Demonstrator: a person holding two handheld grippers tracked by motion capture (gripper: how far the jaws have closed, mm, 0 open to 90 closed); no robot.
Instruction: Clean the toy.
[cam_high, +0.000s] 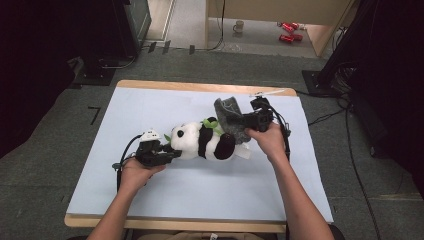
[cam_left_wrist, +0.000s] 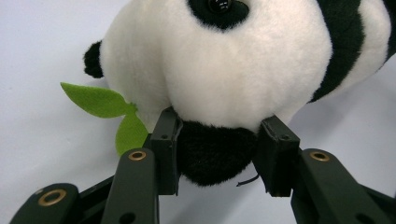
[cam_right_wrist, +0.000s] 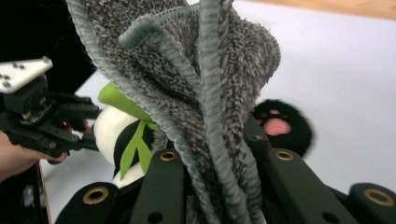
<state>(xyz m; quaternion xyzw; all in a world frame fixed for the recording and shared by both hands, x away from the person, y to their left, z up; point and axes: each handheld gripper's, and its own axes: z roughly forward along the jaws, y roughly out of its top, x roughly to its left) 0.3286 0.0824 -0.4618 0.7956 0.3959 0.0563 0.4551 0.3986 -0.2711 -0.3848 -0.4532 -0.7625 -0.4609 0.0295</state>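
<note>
The left gripper (cam_left_wrist: 219, 154) is clamping the toy panda's (cam_high: 202, 141) black ear to steady it lying mid-table, while the right gripper (cam_high: 239, 121) is pinching a bunched grey cloth (cam_right_wrist: 196, 93) above its body, probably for wiping.

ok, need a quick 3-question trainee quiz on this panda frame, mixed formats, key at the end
1. True or false: the left gripper has its jaws closed on the plush panda at its black ear.
2. What is the right gripper holding? A) a red can B) a grey cloth C) a white mug
3. Short answer: what colour are the felt leaves beside the panda's head?

Key
1. True: the black ear sits pinched between both pads in the left gripper view.
2. B: the grey cloth is bunched between its jaws and held just above the panda's body.
3. Green.
</note>
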